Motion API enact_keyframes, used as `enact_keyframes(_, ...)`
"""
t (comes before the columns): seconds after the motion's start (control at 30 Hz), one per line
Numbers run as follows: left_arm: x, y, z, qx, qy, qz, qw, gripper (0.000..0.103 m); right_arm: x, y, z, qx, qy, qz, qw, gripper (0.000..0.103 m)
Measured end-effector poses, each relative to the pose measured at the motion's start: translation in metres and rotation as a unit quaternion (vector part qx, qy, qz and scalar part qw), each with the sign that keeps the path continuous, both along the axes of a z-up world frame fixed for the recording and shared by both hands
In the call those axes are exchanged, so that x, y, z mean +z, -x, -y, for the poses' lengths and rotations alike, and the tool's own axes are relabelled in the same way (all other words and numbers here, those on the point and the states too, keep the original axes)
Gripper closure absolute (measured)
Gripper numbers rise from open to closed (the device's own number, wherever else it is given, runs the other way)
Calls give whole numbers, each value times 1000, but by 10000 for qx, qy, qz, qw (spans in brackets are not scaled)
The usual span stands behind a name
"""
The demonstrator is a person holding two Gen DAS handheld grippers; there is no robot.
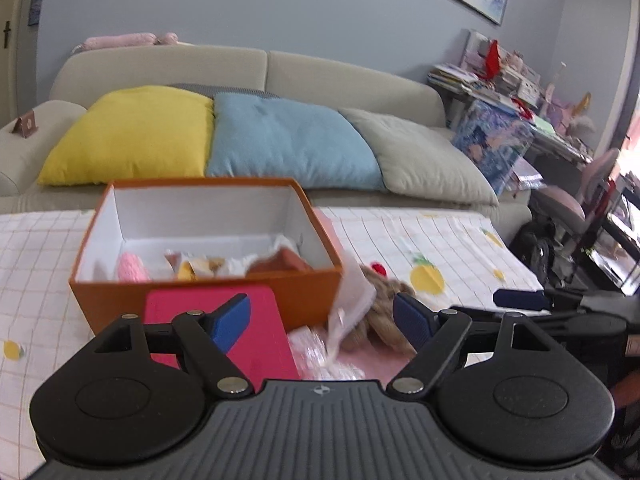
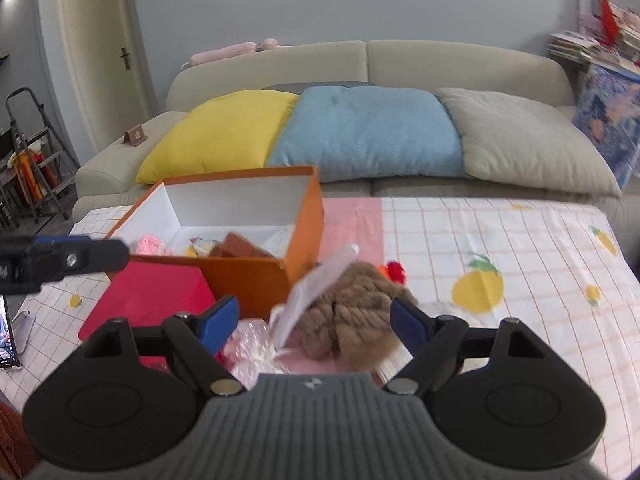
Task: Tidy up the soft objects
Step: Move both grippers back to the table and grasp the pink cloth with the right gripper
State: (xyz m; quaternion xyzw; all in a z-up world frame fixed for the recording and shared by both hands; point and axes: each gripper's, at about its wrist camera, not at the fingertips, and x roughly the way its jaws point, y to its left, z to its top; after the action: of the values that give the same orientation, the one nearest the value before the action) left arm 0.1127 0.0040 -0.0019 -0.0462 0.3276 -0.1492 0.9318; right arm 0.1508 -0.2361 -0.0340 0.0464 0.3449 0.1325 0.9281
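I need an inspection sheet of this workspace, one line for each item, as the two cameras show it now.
Surface: checked tablecloth with fruit prints.
Job's things: orange box, open, soft items inside; brown knitted piece and crinkly plastic bag outside it.
Clutter: red lid; phone at the table edge.
Grippers: left gripper and right gripper, jaws open, holding nothing.
Cables: nothing seen.
Surroundings: sofa with three cushions; door; cluttered shelf.

Open orange box [image 2: 256,280] on the worktop, pink and brown soft items inside, brown knit [image 2: 352,320] beside its near corner, crinkled clear bag [image 2: 252,344] just beside the knit
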Motion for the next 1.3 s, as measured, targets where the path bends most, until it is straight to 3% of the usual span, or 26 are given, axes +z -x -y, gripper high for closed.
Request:
enact_keyframes(0.33, -40, 31, 22, -297, -254, -773, 9962, 10, -29, 44, 26, -428, -132, -516, 9977, 21)
enact_keyframes(0.6, -75, 49, 25, -284, -479, -1547, 9864, 12, -57, 65, 24, -478, -75, -1051, 9933, 21)
enact_keyframes(0.93, -92, 59, 22, -370, -536, -1729, 9828, 14, -84, 71, 7, -156, 202, -1378, 9901, 21)
enact_keyframes(1.3, -104, 50, 21, -366, -484, -1858, 9807, 14, -117, 48, -9, 162, 565, -1651, 9845, 21)
